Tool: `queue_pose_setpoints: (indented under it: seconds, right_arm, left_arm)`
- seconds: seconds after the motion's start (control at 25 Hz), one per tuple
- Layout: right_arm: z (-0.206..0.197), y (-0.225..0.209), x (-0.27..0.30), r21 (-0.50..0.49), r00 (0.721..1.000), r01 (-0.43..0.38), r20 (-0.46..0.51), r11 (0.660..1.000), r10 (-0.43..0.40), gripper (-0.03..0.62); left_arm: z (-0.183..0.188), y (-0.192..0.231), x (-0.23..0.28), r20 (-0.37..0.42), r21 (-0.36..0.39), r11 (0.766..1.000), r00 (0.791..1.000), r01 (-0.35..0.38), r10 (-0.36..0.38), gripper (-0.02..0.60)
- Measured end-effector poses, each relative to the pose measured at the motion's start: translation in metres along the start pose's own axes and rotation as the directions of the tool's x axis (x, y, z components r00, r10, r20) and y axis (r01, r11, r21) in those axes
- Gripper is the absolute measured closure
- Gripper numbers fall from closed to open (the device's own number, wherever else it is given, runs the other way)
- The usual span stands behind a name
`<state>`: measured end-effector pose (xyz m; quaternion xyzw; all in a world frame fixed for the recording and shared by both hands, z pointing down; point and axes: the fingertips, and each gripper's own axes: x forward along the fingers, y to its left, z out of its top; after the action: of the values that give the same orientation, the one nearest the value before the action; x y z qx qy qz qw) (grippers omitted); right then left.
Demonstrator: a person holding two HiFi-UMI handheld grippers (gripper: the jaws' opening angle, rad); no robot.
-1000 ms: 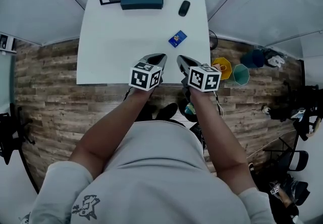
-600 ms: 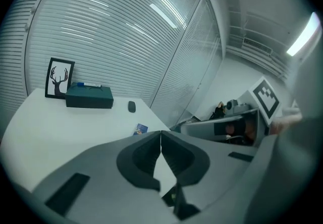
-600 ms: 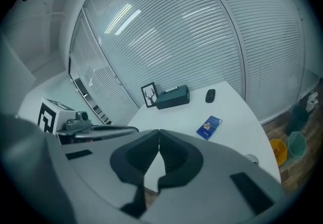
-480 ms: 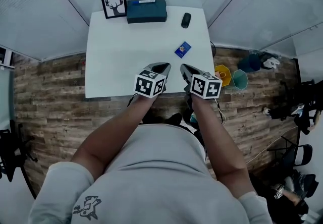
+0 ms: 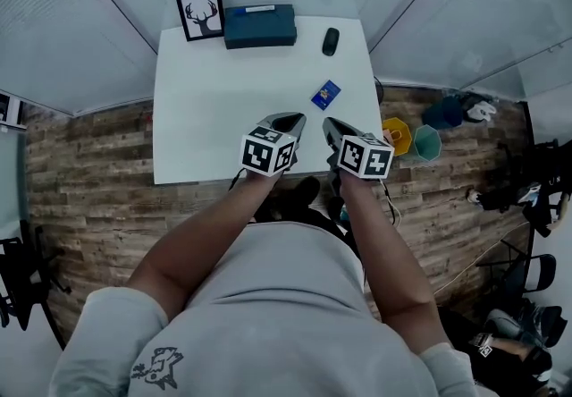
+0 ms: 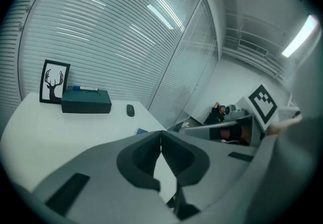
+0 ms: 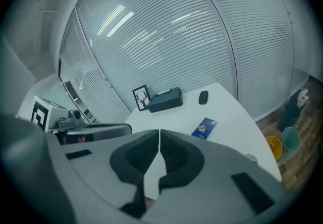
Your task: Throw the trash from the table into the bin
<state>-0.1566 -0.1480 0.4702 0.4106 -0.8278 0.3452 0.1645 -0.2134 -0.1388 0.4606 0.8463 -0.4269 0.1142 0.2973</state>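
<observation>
The blue packet (image 5: pixel 326 95) lies flat on the white bench (image 5: pixel 214 109), in its right half. In the head view it is at about 12 o'clock from the fingers of the right gripper (image 5: pixel 332 125) and at about 1 o'clock from the fingers of the left gripper (image 5: pixel 291 122). It is near both, but it touches neither. Both grippers hover over the near edge of the bench, side by side. The fingers of the left gripper are pressed together at the tips and nothing is between them. The fingers of the right gripper are also closed on each other, and they are empty too.

At the far edge of the bench, at 11 o'clock from the grippers, stands a framed deer picture (image 5: pixel 199 14). Just beside it is a dark box (image 5: pixel 260 26) with a marker (image 5: pixel 259 8) on top. A black mouse (image 5: pixel 331 41) lies at 12 o'clock, beyond the packet. The floor (image 5: pixel 89 163) is of wooden planks, and the walls behind the bench carry horizontal blinds (image 7: pixel 176 31).

At 3 o'clock from the right gripper, on the floor just beside the bench, stand a yellow bin (image 5: pixel 394 134) and a teal bin (image 5: pixel 427 143), close to each other. I cannot tell what is inside them.
</observation>
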Motion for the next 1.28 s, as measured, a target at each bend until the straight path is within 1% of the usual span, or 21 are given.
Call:
queue_pose_setpoints:
  seconds: [0.28, 0.4, 0.52, 0.68, 0.84, 1.04, 1.28]
  right_arm:
    - [0.001, -0.029, 0.024, 0.008, 0.998, -0.028, -0.058, 1.0, 0.029, 0.586]
    - [0.007, -0.047, 0.033, 0.013, 0.997, -0.032, -0.076, 0.999, 0.033, 0.586]
    - [0.011, -0.066, 0.043, 0.018, 0.994, -0.039, -0.098, 0.999, 0.04, 0.585]
    - [0.01, -0.088, 0.06, 0.018, 0.989, -0.053, -0.139, 0.998, 0.055, 0.585]
    - [0.003, -0.1, 0.077, 0.037, 0.982, -0.06, -0.178, 0.998, 0.066, 0.557]
    - [-0.005, -0.112, 0.093, 0.069, 0.979, -0.009, -0.203, 0.998, 0.022, 0.517]
    - [-0.01, -0.122, 0.12, 0.107, 0.974, 0.083, -0.219, 0.991, -0.058, 0.416]
  left_arm:
    - [0.005, 0.008, 0.032, -0.016, -0.009, 0.999, 0.999, -0.03, 0.03, 0.575]
    - [0.01, 0.014, 0.05, -0.021, -0.026, 0.998, 0.998, -0.055, 0.054, 0.575]
    - [0.015, 0.016, 0.064, -0.026, -0.026, 0.997, 0.997, -0.076, 0.075, 0.575]
    - [0.017, 0.024, 0.081, -0.032, -0.045, 0.993, 0.994, -0.11, 0.109, 0.575]
    - [0.014, 0.036, 0.086, -0.039, -0.071, 0.988, 0.99, -0.138, 0.135, 0.575]
    - [0.005, 0.051, 0.089, -0.069, -0.09, 0.987, 0.99, -0.132, 0.126, 0.575]
    - [0.0, 0.074, 0.09, -0.102, -0.096, 0.99, 0.991, -0.098, 0.089, 0.575]
